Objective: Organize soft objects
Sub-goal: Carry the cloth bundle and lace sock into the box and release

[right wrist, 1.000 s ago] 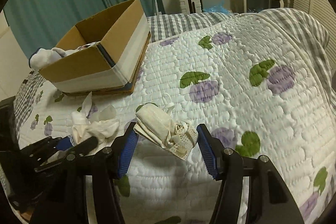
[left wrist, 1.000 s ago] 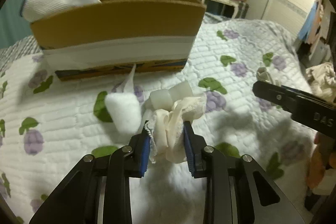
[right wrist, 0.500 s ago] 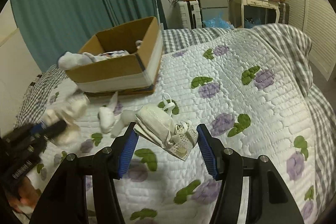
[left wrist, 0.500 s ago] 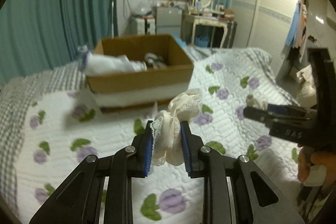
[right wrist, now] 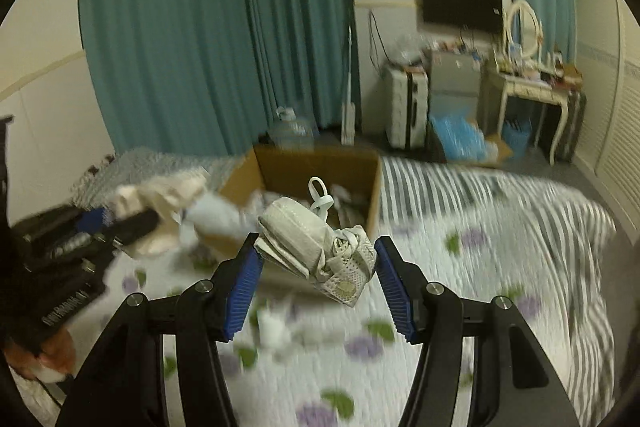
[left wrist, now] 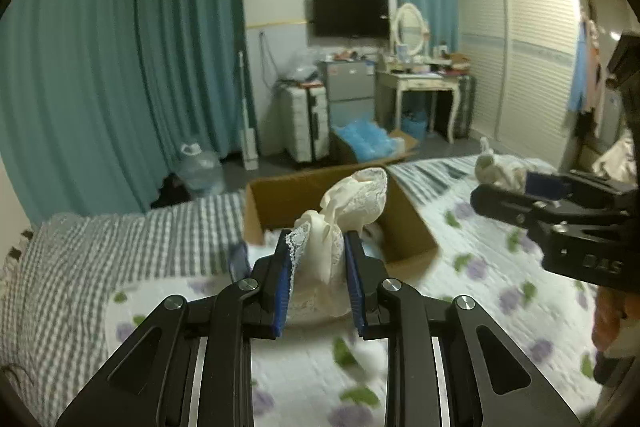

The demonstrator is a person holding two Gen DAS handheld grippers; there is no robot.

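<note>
both grippers tilt down toward the box [left wrist: 404,223] at 12 o'clock: left gripper [left wrist: 316,267] clamps a lace cloth [left wrist: 344,211], right gripper [right wrist: 316,267] clamps a mesh bundle [right wrist: 316,247].

teal curtains [left wrist: 120,67] | wall TV [left wrist: 351,13] | white dresser [left wrist: 416,83] | slatted wardrobe [left wrist: 520,47] | floor probably grey, dim

bedspread [right wrist: 460,307] motion-blurred, cardboard box [left wrist: 404,223] contents partly hidden

1. A bed [left wrist: 500,251] carries everything; a white quilt [right wrist: 500,267] with purple and green prints covers it.
2. A grey striped sheet [left wrist: 100,259] lies along its far side.
3. An open cardboard box [left wrist: 404,223] sits on the quilt.
4. A small white item [right wrist: 274,331], blurred, lies on the quilt.
</note>
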